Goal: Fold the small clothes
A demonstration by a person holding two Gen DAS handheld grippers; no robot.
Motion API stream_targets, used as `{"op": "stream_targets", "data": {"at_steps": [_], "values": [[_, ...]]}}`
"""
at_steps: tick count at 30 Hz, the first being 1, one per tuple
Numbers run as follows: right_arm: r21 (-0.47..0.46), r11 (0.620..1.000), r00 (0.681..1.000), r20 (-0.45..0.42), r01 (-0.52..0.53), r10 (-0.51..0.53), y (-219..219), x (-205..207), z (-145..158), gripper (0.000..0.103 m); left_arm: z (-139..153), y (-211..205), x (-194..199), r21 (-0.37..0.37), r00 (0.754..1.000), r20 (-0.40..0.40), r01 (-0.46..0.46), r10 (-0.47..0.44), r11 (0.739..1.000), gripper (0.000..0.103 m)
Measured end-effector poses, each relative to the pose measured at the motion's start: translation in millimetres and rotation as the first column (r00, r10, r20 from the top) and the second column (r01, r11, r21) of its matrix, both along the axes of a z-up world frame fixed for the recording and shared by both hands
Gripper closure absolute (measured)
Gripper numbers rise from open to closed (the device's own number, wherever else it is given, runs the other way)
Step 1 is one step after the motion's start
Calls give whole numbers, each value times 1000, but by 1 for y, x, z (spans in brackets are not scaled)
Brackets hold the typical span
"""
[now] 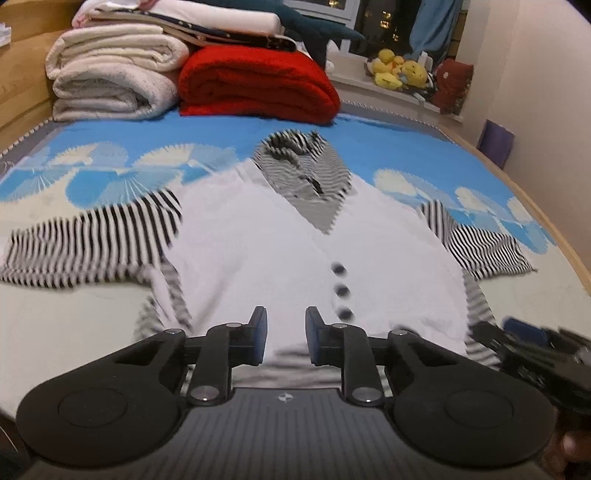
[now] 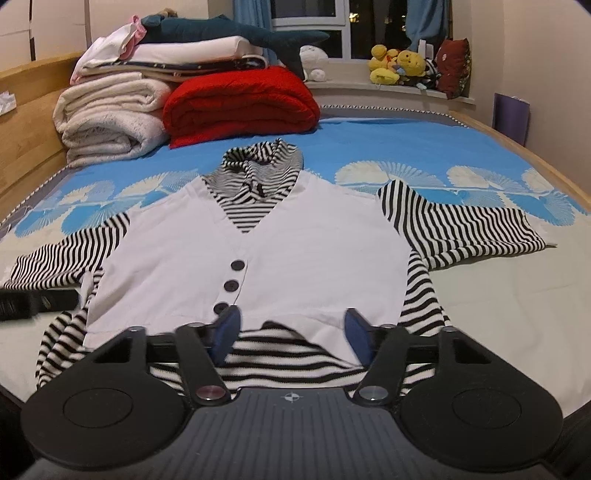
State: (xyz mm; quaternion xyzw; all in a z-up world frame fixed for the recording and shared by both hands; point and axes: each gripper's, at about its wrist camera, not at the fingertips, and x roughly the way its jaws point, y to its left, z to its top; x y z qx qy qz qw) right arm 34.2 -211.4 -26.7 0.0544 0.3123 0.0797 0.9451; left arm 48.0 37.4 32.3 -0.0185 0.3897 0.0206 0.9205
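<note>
Small top (image 2: 236,251) lies flat, front up, on the bed in front of me: white vest panel with three dark buttons (image 2: 231,285) down the middle, black-and-white striped collar at the far end, striped short sleeves spread out to both sides, striped hem nearest my grippers. My left gripper (image 1: 286,338) sits just above the near hem, blue pads (image 1: 260,339) narrowed to a small gap with only the white fabric seen past them; I see nothing pinched, so I call it not gripping. Left view is smeared, so detail there is soft. My right gripper (image 2: 291,338) is over the hem's right part, jaws standing wider, the hem's white edge and stripes showing between the pads, no squeeze visible. The right gripper also shows blurred at the right edge of the left view, and a dark piece of the left one at the left edge of the right view. Surface is a bedspread (image 2: 369,140), blue with white fan shapes, cream toward me, in a wooden bed frame (image 2: 33,110). At the far end, well apart from the top: folded red blanket (image 2: 240,107), a stack of cream blankets (image 2: 107,118) with folded linens on it, a dark teal shark plush (image 2: 236,33) on top. Window sill behind holds yellow plush toys (image 2: 397,64) and a dark red cushion (image 2: 454,64); blue curtain and dark window above. Nothing lies on the top.
</note>
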Motion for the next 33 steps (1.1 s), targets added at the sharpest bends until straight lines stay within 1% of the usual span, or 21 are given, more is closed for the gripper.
{"op": "stream_targets", "data": {"at_steps": [2, 4, 8, 9, 11, 12, 14, 15, 16, 17, 18, 20, 22, 24, 25, 26, 27, 29, 30, 32, 33], "values": [[6, 1000, 999, 39, 6, -6, -2, 0, 5, 51, 10, 15, 17, 26, 1000, -10, -6, 7, 1000, 83], [24, 1000, 997, 76, -4, 2, -4, 1, 13, 51, 20, 34, 37, 52, 1000, 1, -5, 5, 999, 84], [10, 999, 994, 103, -49, 48, -5, 13, 39, 51, 31, 83, 74, 92, 1000, 25, 6, -9, 996, 83], [11, 998, 992, 109, -69, 67, -5, 20, 49, 51, 31, 95, 80, 88, 999, 48, 3, -7, 996, 83], [-14, 995, 983, 151, -100, 101, -4, 31, 69, 50, 25, 131, 97, 81, 998, 57, -15, 10, 997, 83], [-29, 992, 978, 172, -119, 122, -2, 44, 83, 49, 16, 146, 101, 59, 998, 56, -29, 26, 998, 83], [-31, 990, 967, 213, -136, 139, -1, 67, 103, 43, 1, 185, 111, 23, 994, 49, -96, 95, 995, 83], [-9, 990, 963, 232, -141, 139, -2, 79, 110, 40, -9, 205, 112, -8, 988, 32, -151, 151, 989, 83], [3, 989, 960, 241, -145, 140, -2, 91, 114, 35, -24, 222, 112, -49, 978, -2, -206, 206, 977, 83], [11, 988, 958, 250, -151, 144, -1, 107, 115, 32, -35, 239, 115, -80, 961, -71, -274, 269, 958, 83], [15, 987, 957, 249, -159, 150, 0, 119, 114, 32, -41, 255, 118, -110, 941, -114, -331, 319, 937, 84], [0, 984, 954, 244, -178, 172, 6, 148, 105, 32, -43, 277, 117, -161, 922, -118, -385, 369, 909, 83], [-20, 982, 953, 239, -188, 187, 12, 168, 94, 33, -44, 295, 117, -137, 903, -119, -428, 414, 894, 83], [5, 980, 960, 201, -200, 195, 14, 180, 79, 33, -43, 315, 112, -138, 870, -130, -491, 475, 860, 83], [27, 980, 969, 154, -198, 192, 14, 188, 71, 35, -45, 330, 108, -158, 848, -143, -529, 511, 834, 82], [57, 979, 975, 127, -193, 185, 14, 192, 68, 42, -48, 343, 104, -175, 823, -159, -568, 546, 805, 80], [51, 979, 975, 115, -197, 190, 20, 198, 68, 45, -55, 353, 105, -188, 801, -180, -598, 571, 779, 78], [69, 976, 973, 116, -206, 197, 21, 204, 67, 55, -61, 376, 98, -209, 739, -207, -673, 641, 709, 69], [58, 977, 974, 110, -206, 199, 24, 208, 67, 58, -67, 383, 99, -221, 715, -229, -700, 661, 679, 67], [44, 975, 973, 89, -218, 213, 25, 214, 63, 67, -74, 399, 93, -244, 655, -266, -755, 707, 608, 67], [41, 976, 974, 83, -215, 211, 24, 217, 62, 67, -79, 403, 95, -247, 635, -283, -773, 719, 585, 67]]}}
